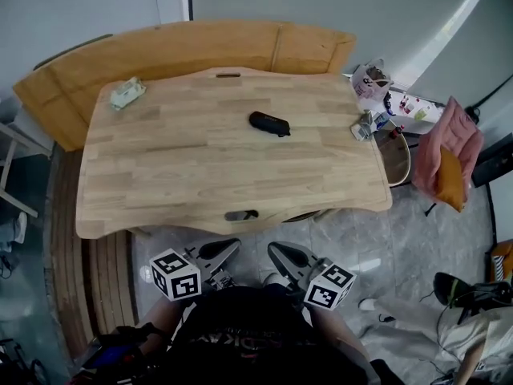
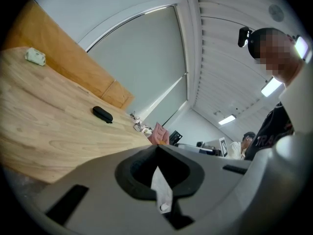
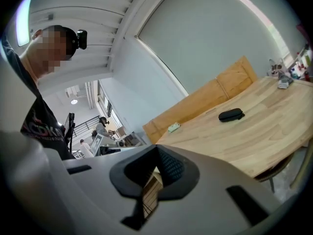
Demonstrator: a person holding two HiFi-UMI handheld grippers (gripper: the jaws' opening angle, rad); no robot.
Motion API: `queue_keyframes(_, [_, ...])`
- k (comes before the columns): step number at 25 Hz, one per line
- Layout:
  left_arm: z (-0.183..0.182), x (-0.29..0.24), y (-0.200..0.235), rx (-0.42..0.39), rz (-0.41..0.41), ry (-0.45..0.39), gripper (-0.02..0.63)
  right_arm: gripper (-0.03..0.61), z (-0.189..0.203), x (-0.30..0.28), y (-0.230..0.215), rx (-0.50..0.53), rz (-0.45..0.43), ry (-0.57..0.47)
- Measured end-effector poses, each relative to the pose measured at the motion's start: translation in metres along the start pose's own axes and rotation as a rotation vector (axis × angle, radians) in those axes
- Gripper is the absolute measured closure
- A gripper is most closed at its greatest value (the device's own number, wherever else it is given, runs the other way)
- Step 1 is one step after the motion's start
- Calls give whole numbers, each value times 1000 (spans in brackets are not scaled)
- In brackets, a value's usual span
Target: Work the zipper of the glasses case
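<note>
A wide wooden surface (image 1: pixel 160 175) fills the head view, with a curved bench (image 1: pixel 72 70) along its far and left sides. The left claw (image 1: pixel 227 249) and right claw (image 1: pixel 278 254) hang side by side off the near edge, close to the person's body. Both are closed and empty, well apart from the case (image 1: pixel 269 123). The case lies flat near the middle of the surface, a little toward the far right corner.

The step in hand looks like the reach. To do it well, both claws should open before they arrive. One claw should pin the case body so it cannot skid. The other should pinch the zipper pull and draw it along the seam, following the curve at the ends.

The surface is pale, smooth planking with rounded corners. The case is a small black oblong, matte, with rounded ends. Its zipper is too small to make out. A crumpled pale packet (image 1: pixel 127 92) sits at the far left corner.
</note>
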State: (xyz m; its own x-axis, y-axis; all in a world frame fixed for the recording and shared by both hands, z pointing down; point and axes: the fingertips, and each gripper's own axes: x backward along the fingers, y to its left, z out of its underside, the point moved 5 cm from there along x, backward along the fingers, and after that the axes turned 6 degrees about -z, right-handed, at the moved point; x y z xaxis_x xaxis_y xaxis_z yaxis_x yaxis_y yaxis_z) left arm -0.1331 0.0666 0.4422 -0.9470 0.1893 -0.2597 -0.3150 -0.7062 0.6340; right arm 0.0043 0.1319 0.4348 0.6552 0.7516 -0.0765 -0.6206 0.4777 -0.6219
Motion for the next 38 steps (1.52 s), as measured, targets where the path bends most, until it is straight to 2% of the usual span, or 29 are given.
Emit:
queue_keyframes(9, [6, 11, 14, 47, -71, -57, 611, 565, -18, -15, -21, 32, -26, 38])
queue_keyframes(15, [-13, -5, 20, 47, -135, -104, 611, 566, -43, -21, -56, 29, -56, 64])
queue_keyframes(19, [-30, -31, 20, 32, -176, -141, 611, 565, -69, -23, -88, 64, -77, 96])
queue_keyframes(26, [-59, -71, 26, -19, -254, -163, 611, 566, -109, -29, -161, 170, -49, 166])
queue_keyframes(30, [-72, -86, 33, 0, -305, -202, 611, 565, -122, -40, -207, 226, 8, 240])
queue_keyframes(35, [-77, -104, 41, 38, -361, -219, 611, 565, -138, -59, -260, 265, 27, 314])
queue_keyframes(38, [-76, -110, 46, 72, -394, -220, 611, 565, -148, -74, -293, 324, 57, 362])
